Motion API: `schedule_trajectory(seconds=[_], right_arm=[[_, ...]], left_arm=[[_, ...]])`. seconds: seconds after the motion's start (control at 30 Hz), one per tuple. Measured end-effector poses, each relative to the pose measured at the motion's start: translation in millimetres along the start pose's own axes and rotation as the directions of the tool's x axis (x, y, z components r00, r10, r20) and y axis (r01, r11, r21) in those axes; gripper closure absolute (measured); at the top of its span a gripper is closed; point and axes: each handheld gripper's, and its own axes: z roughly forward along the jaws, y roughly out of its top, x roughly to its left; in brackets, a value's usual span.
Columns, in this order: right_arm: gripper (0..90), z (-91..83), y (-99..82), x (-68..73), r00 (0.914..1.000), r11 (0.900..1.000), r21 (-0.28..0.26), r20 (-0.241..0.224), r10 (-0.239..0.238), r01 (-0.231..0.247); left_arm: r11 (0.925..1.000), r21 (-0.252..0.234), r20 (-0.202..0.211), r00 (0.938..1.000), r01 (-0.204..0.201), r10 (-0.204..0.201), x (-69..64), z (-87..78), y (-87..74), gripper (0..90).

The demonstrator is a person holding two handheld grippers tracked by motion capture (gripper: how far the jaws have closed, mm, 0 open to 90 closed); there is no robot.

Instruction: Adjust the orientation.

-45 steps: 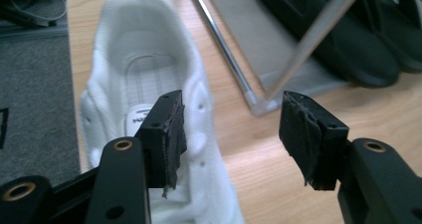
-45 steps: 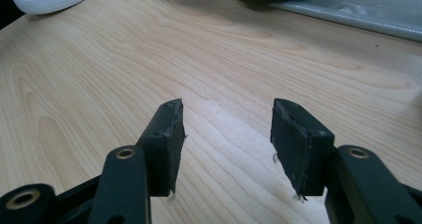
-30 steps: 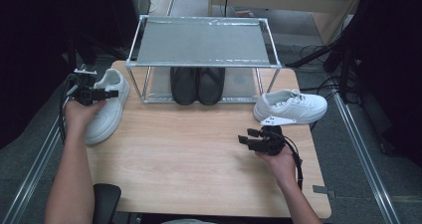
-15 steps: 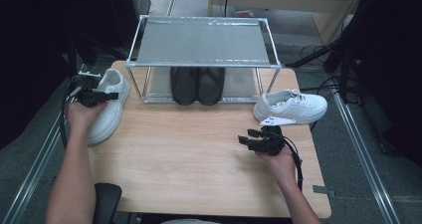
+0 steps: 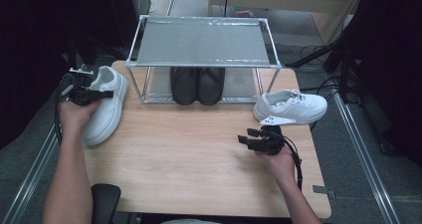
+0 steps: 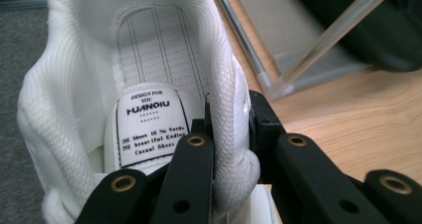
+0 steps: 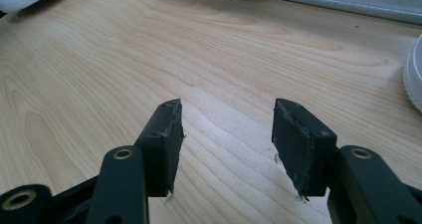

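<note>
The left gripper [image 6: 229,134] pinched the padded collar of a white shoe [image 5: 105,104] at the table's [image 5: 199,174] left edge. The right gripper [image 7: 226,134] hovered with jaws wide apart over bare wood, near a second white shoe [image 5: 291,106].
</note>
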Motion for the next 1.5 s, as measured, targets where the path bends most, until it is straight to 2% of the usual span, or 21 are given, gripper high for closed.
schedule_trajectory(seconds=[0.3, 0.57, 0.77, 0.97, 1.1, 1.17, 1.5], right_arm=[[46.8, 5.7, 5.3, 2.3, 0.9997, 0.9999, -0.002, -0.017, -0.015, 0.015], [46.4, 11.5, 11.0, 4.0, 0.9989, 0.9994, 0.003, -0.034, -0.033, 0.033], [46.3, 16.5, 15.7, 6.1, 0.9977, 0.9990, 0.005, -0.050, -0.045, 0.045], [46.2, 21.9, 20.8, 8.6, 0.9957, 0.9980, 0.006, -0.068, -0.062, 0.063], [46.1, 25.8, 23.9, 10.6, 0.9941, 0.9973, 0.007, -0.082, -0.072, 0.073], [46.0, 28.0, 25.7, 10.9, 0.9935, 0.9971, 0.009, -0.087, -0.074, 0.075], [46.1, 35.2, 34.0, 12.0, 0.9910, 0.9964, 0.009, -0.105, -0.083, 0.084]], left_arm=[[0.9997, -0.023, 0.012, 0.9999, 0.011, -0.011, -9.0, -19.3, -4.8, 82.8], [1.0000, -0.001, 0.013, 0.9999, 0.007, -0.007, -18.0, -29.4, -13.9, 82.7], [0.9998, -0.001, 0.040, 0.9990, 0.019, -0.019, -24.2, -35.4, -22.3, 82.6], [0.9994, 0.034, 0.036, 0.9993, -0.010, 0.009, -35.5, -39.5, -30.3, 82.4], [0.9996, 0.028, 0.037, 0.9993, -0.010, 0.009, -41.0, -44.7, -35.5, 82.5], [0.9997, 0.026, 0.047, 0.9989, 0.006, -0.007, -43.4, -47.8, -38.4, 82.5], [0.9992, 0.039, 0.071, 0.9974, -0.012, 0.009, -62.4, -56.5, -55.0, 82.4]])
